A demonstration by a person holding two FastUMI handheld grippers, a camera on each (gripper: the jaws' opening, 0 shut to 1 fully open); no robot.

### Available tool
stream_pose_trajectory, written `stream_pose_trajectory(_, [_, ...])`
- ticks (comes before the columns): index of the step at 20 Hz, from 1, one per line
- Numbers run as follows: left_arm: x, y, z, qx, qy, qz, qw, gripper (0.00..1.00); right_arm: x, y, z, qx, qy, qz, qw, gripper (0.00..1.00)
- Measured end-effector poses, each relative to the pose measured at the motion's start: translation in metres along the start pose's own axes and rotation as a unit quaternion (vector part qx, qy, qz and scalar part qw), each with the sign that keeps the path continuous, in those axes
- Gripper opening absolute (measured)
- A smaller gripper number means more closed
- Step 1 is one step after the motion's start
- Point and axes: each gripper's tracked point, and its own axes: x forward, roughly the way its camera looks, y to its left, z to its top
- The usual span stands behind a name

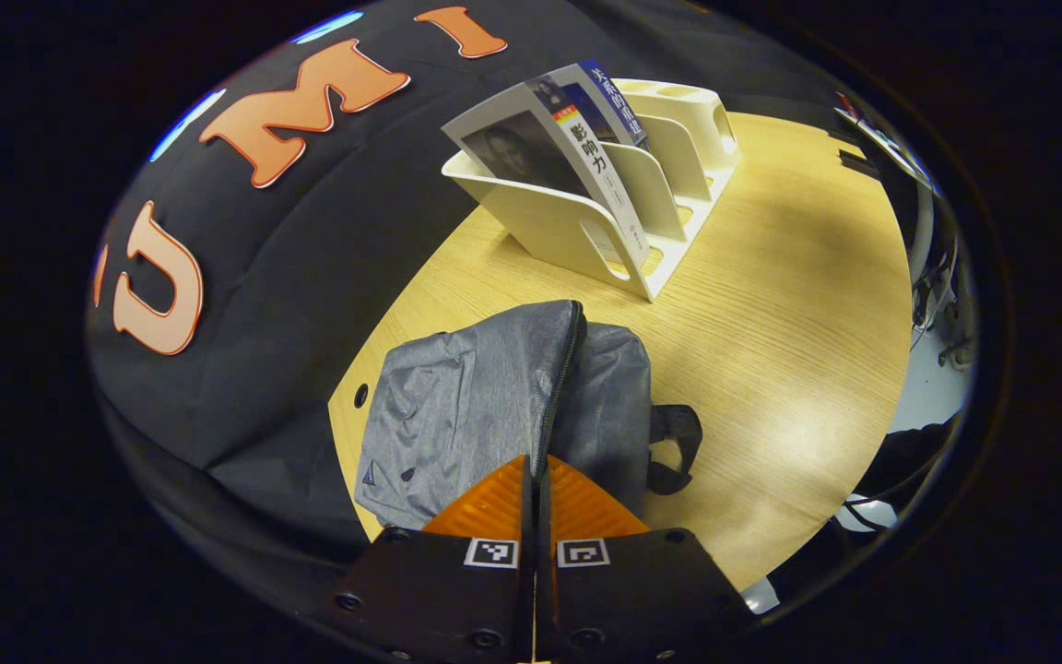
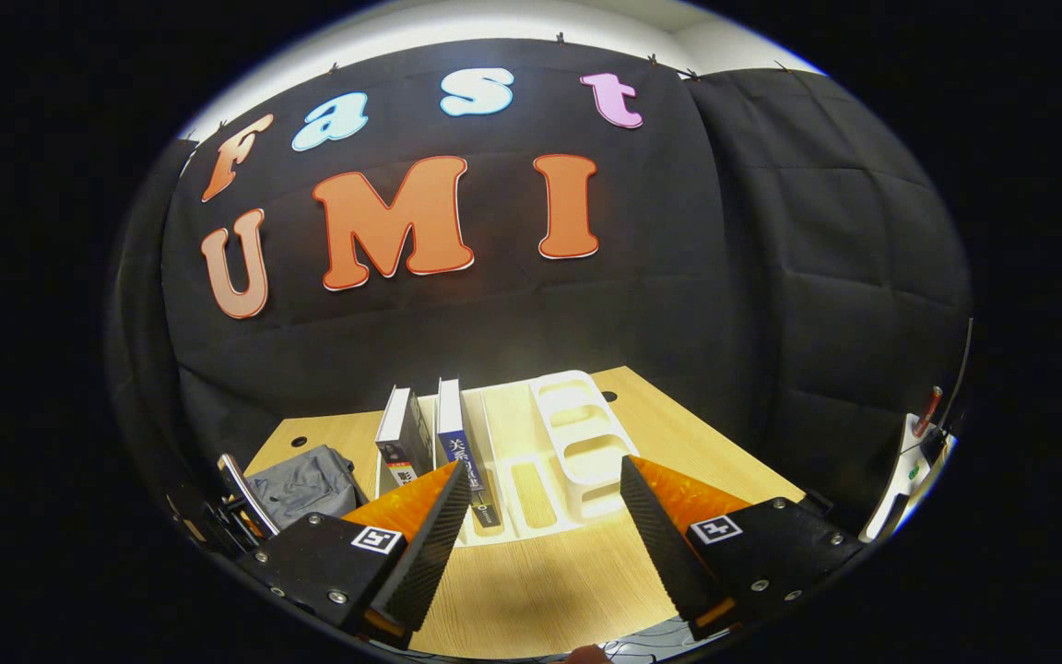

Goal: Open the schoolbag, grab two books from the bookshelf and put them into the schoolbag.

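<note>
Centrally, two books (image 2: 439, 433) stand in one white bookshelf (image 2: 568, 433); one grey schoolbag (image 1: 494, 397) lies lower left; left claw (image 1: 536, 489) together, right claw (image 2: 545, 489) apart.

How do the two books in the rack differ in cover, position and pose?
The grey-covered book stands in the rack's end slot; the blue-spined book stands one slot further in. The grey-covered book has a pale cover with a white spine; the blue-spined book is dark blue. Both stand upright, leaning the same way, untouched by either gripper.
</note>
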Motion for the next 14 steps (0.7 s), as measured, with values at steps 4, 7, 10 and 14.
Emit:
stream_pose_trajectory(4, [-0.012, 0.03, 0.012, -0.043, -0.005, -0.017, 0.999, 0.01, -0.003, 0.003, -0.002, 0.011, 0.003, -0.008, 1.0, 0.97])
stream_pose_trajectory(7, [-0.022, 0.056, 0.022, -0.065, -0.011, -0.026, 0.997, 0.01, -0.004, 0.004, 0.003, 0.009, 0.002, -0.016, 1.0, 0.97])
stream_pose_trajectory(10, [-0.03, 0.091, 0.037, -0.069, -0.022, -0.021, 0.997, 0.01, -0.006, 0.006, 0.012, 0.006, -0.006, -0.021, 1.0, 0.98])
stream_pose_trajectory(14, [-0.034, 0.136, 0.062, -0.085, -0.046, -0.013, 0.995, 0.01, -0.007, 0.009, 0.018, 0.009, -0.014, -0.03, 0.999, 1.0])
